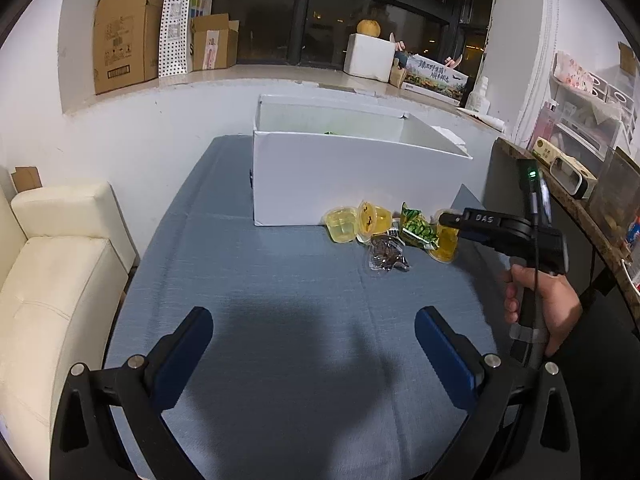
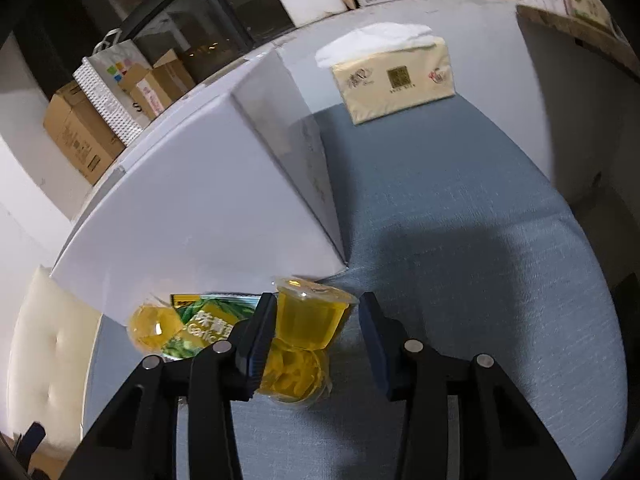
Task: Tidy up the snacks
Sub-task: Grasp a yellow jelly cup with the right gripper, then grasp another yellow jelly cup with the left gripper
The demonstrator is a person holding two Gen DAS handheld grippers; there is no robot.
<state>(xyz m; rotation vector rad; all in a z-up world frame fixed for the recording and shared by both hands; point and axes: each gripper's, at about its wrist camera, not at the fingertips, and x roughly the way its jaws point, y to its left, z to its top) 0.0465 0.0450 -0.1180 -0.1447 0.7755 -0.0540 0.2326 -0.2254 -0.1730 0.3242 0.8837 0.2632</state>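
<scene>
Several snacks lie on the blue tablecloth in front of a white box (image 1: 320, 176): yellow jelly cups (image 1: 342, 224), a green snack packet (image 1: 418, 229) and a dark clear packet (image 1: 386, 256). My right gripper (image 2: 318, 332) is open around an upright yellow jelly cup (image 2: 310, 316); its left pad is close to the cup, the right pad apart. A second jelly cup (image 2: 296, 376) lies under it. The green packet (image 2: 204, 326) and another cup (image 2: 154, 328) lie left of it. My left gripper (image 1: 314, 348) is open and empty above bare cloth, well in front of the snacks.
The white box (image 2: 192, 216) stands just behind the snacks. A tissue pack (image 2: 396, 80) sits on the cloth behind and to the right. A cream sofa (image 1: 52, 264) is at the table's left, a dark shelf (image 1: 560, 184) at the right. Cardboard boxes (image 1: 124, 36) line the windowsill.
</scene>
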